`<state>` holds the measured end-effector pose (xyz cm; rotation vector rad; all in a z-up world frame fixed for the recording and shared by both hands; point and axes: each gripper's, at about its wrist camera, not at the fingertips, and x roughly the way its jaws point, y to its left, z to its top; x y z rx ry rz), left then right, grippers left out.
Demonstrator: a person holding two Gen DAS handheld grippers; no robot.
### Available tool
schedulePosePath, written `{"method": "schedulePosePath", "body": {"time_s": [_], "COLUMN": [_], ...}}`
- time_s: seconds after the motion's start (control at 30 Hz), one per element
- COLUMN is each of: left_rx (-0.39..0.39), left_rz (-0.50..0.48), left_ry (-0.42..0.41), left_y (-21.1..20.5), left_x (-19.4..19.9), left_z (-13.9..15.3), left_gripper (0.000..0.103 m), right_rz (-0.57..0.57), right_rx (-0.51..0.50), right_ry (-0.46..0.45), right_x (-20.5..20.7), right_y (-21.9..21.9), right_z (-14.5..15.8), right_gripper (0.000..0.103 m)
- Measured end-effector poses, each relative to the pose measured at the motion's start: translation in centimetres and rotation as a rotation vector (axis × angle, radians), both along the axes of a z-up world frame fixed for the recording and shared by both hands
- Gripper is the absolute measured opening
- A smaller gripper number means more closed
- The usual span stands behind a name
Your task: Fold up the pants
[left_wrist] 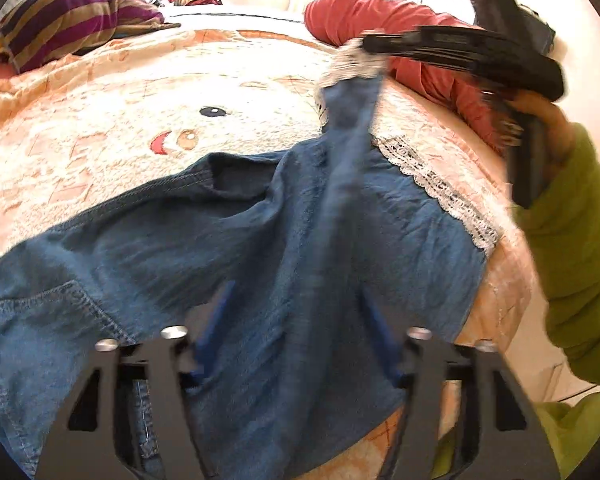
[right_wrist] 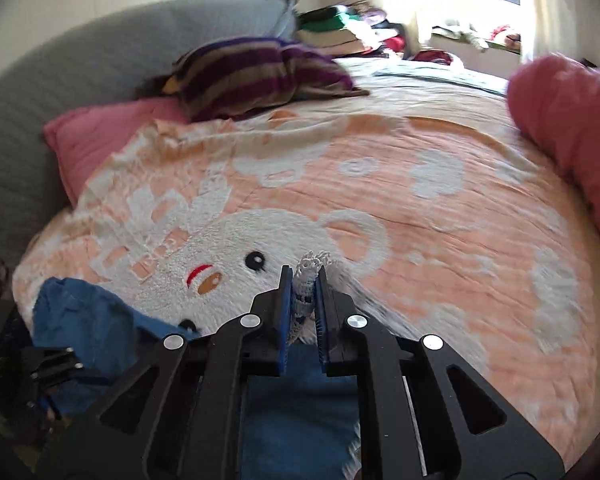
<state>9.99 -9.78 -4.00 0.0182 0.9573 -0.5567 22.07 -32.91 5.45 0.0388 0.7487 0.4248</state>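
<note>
Blue denim pants (left_wrist: 236, 248) with white lace hems (left_wrist: 436, 184) lie on the bed. My right gripper (right_wrist: 304, 280) is shut on a lace hem (right_wrist: 310, 266) of one leg and holds it above the blanket; in the left wrist view it (left_wrist: 364, 46) lifts that leg up as a stretched strip. My left gripper (left_wrist: 296, 300) sits low over the pants. Its blue pads (left_wrist: 216, 320) stand apart with cloth draped between and over them. Whether it grips the cloth I cannot tell. In the right wrist view the rest of the pants (right_wrist: 84, 312) bunch at lower left.
A peach and white bear blanket (right_wrist: 380, 200) covers the bed. A striped purple pillow (right_wrist: 256, 72), a pink pillow (right_wrist: 100, 140) and a red bolster (right_wrist: 572, 120) lie around it. A grey headboard (right_wrist: 40, 100) is at left. The bed edge (left_wrist: 512, 280) runs at right.
</note>
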Motion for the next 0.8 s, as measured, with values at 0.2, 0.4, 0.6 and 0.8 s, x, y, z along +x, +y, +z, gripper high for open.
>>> {"method": "schedulePosePath", "body": {"time_s": [0.2,0.4,0.6,0.8], "left_rx": [0.052,0.074,0.140,0.154], "left_rz": [-0.024,-0.059,-0.113,-0.098], "left_ry": [-0.062,-0.099,-0.094,-0.102], "left_y": [-0.4,-0.3,-1.1,-0.6], "left_x": [-0.5,-2.2,-3.6,-4.0], "left_z": [0.6,1.5,-0.1,0.0], "left_gripper": [0.006,0.003,0.003,0.003], "right_rz": [-0.066,-0.101,-0.134,-0.136], "right_rx": [0.038,0.060,0.065,0.089], "right_ry": [0.038,0.114,0.210,0.243], "right_x": [-4.3,-8.5,-12.6,-14.1], "right_y": [-4.4,-6.9,-8.5,-8.9], "right_z": [-0.5,-2.4,-5.8,-7.1], "right_gripper": [0.006,0.005,0.005,0.005]}}
